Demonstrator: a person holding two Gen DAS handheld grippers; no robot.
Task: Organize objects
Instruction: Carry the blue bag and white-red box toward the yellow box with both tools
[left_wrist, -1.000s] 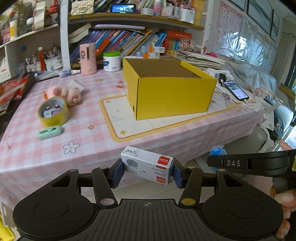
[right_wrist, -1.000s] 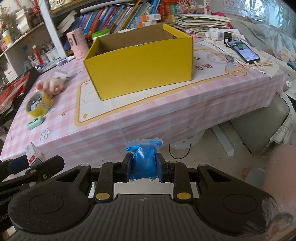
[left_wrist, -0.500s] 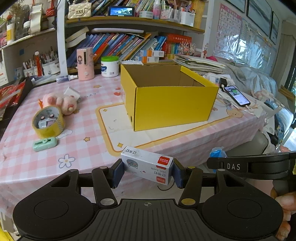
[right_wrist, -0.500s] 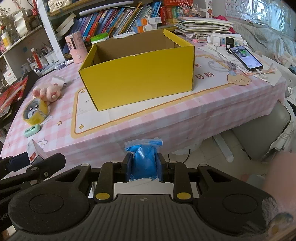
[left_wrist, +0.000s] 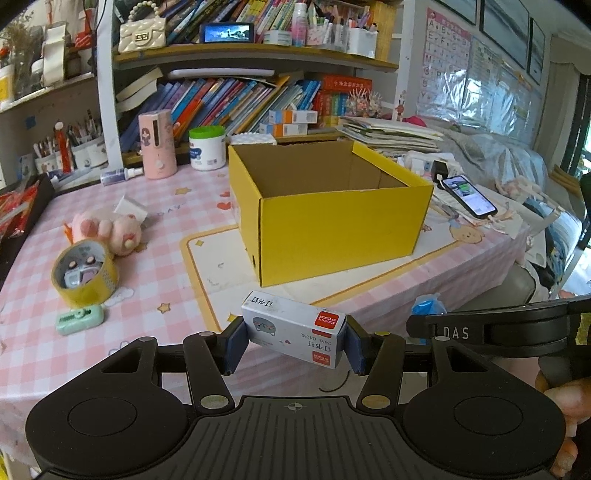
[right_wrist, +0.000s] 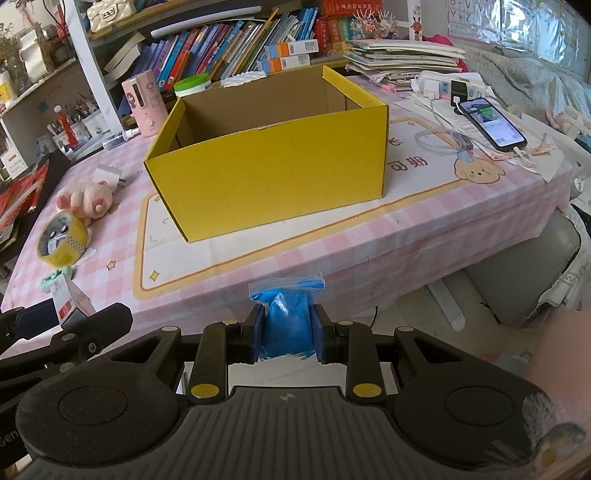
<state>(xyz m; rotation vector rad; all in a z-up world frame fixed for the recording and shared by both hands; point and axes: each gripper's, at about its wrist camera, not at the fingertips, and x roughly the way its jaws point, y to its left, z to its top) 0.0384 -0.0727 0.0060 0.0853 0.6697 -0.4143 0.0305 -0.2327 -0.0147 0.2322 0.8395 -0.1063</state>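
Now, through the left wrist view, the left hand-held gripper (left_wrist: 293, 341) is clamping a small white cardboard staple box (left_wrist: 293, 329) above the table's (left_wrist: 155, 266) near edge, short of the open yellow cardboard box (left_wrist: 332, 221) standing mid-table. Through the right wrist view, the right hand-held gripper (right_wrist: 288, 332) is squeezing a blue-filled clear plastic zip bag (right_wrist: 288, 314), hanging just off the near edge.

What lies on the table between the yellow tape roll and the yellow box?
In the left wrist view, only pink checked tablecloth and the mat's cream edge lie between the tape roll and the yellow box; nothing stands there.
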